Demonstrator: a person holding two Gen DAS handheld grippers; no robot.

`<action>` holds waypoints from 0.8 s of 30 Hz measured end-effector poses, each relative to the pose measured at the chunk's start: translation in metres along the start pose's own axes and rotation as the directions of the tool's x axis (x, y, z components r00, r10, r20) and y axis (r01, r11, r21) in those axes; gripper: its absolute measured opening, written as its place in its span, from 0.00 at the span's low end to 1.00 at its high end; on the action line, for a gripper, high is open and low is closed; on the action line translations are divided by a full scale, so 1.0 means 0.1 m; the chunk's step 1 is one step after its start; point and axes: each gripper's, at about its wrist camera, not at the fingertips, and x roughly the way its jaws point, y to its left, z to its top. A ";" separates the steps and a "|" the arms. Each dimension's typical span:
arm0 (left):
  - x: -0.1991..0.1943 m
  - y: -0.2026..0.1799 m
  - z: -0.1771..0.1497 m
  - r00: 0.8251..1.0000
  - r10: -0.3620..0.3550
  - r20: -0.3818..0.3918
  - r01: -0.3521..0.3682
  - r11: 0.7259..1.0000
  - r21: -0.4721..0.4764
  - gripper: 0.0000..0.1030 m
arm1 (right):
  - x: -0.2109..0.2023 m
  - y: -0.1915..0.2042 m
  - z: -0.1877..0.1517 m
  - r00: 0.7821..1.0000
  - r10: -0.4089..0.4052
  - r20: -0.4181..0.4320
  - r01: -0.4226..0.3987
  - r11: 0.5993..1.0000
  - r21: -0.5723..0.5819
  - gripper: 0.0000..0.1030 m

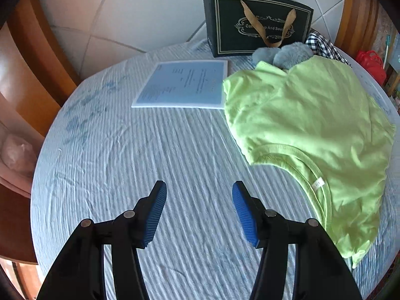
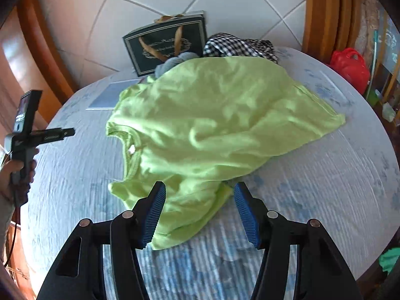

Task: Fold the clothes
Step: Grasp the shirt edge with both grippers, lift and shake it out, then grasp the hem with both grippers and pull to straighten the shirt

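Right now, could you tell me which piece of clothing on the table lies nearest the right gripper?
The green T-shirt; its edge lies between the open right gripper's fingers, while the checked garment sits far back.

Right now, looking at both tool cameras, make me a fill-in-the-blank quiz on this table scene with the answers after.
1. The crumpled T-shirt on the round cloth-covered table is lime ____.
2. Both the left tool and the right tool have their jaws ____.
3. The dark gift bag has ____ ribbon handles.
4. The pale blue sheet of paper lies ____ on the table.

Answers: green; open; tan; flat
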 end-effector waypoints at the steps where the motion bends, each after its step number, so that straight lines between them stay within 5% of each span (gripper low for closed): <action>1: -0.02 -0.15 -0.07 1.000 -0.028 -0.004 0.028 1.000 0.001 0.54 | 0.06 -0.16 0.05 1.000 -0.030 -0.003 0.030 0.999 0.010 0.55; 9: -0.22 -1.50 -0.48 0.982 -0.189 -0.009 0.189 0.981 0.040 0.55 | 0.41 -1.41 0.23 0.989 -0.145 -0.021 0.147 0.987 0.071 0.55; 17: -0.23 -2.42 -0.71 0.992 -0.118 -0.043 0.115 0.991 -0.061 0.63 | 0.85 -2.69 0.51 0.985 -0.160 -0.061 0.161 0.987 0.006 0.70; 24: -0.19 -2.48 -0.97 0.996 -0.028 -0.082 0.013 0.986 -0.167 0.69 | 1.17 -3.29 0.73 0.988 -0.125 -0.089 0.128 0.991 0.037 0.71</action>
